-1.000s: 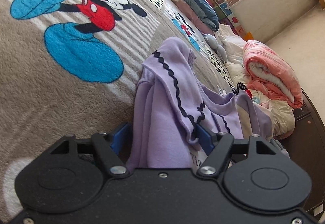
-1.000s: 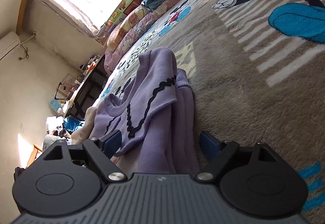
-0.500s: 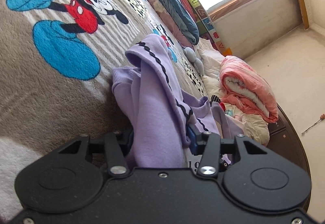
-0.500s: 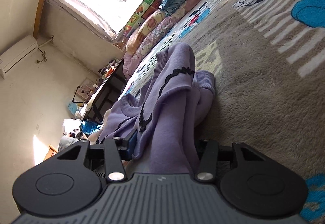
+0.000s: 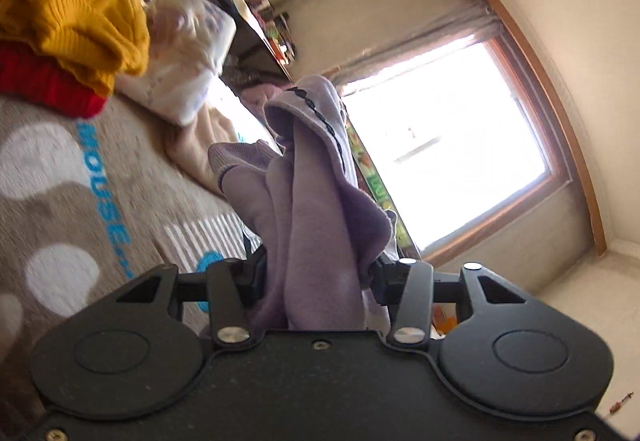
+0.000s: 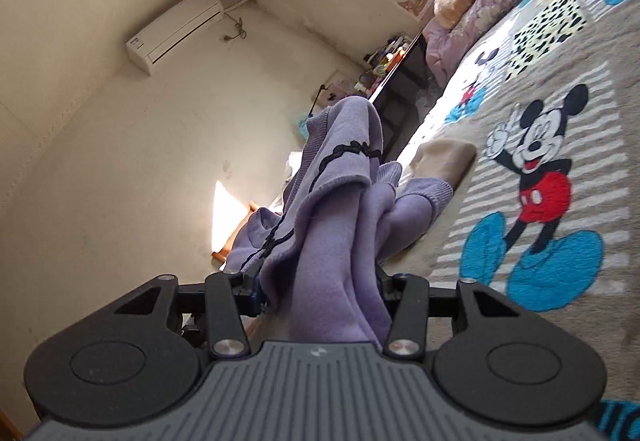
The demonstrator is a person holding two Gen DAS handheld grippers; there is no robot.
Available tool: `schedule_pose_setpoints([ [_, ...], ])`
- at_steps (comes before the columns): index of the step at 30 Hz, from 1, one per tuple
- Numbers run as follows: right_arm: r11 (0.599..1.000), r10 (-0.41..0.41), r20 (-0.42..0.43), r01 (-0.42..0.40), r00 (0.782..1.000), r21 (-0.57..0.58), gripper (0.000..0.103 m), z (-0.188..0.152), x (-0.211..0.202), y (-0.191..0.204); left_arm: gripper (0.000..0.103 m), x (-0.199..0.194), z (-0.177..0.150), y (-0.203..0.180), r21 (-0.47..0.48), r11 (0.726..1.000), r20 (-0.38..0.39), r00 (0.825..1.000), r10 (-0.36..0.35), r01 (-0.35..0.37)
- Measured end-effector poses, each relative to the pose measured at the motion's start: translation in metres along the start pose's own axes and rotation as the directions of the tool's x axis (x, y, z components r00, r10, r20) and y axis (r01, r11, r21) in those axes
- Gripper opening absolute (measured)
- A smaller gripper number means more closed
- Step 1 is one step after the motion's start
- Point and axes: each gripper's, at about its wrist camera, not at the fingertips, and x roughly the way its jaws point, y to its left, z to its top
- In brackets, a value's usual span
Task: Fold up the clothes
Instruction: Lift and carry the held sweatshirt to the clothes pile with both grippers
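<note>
My left gripper [image 5: 316, 277] is clamped on a thick bunch of the lilac knitted sweater with black wavy trim [image 5: 312, 201], which stands up through the centre of that frame against the bright window [image 5: 448, 145] on the right. My right gripper [image 6: 320, 289] is likewise closed on a fold of the same sweater [image 6: 332, 225], centre frame, with a ribbed cuff [image 6: 428, 193] drooping to the right of it. In both views the garment is lifted, bunched between the jaws. The grey-brown fleece bed blanket printed with a cartoon mouse [image 6: 560, 201] fills the right side of the right view. In the left view's upper left I see a mustard-yellow knit [image 5: 72, 5] lying on a red knit [image 5: 44, 81]. A white wall air conditioner [image 6: 176, 31] sits upper left in the right view.
</note>
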Motion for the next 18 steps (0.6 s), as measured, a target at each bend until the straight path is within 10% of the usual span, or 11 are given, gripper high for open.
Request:
schedule_pose_setpoints([
  [8,0.989,0.142,-0.294,-0.122,0.945,0.085,0.048,-0.046,0.206,0.047,0.044,-0.054,0.109,0.068,-0.103,0.981,0.260,0.948,0.186,-0.164],
  [18,0.958,0.279,-0.400,-0.279,0.873,0.061,0.048,-0.030,0.335,0.111,0.044,-0.040,0.194,0.080,-0.088,0.990,0.419,0.898,0.135,-0.107],
])
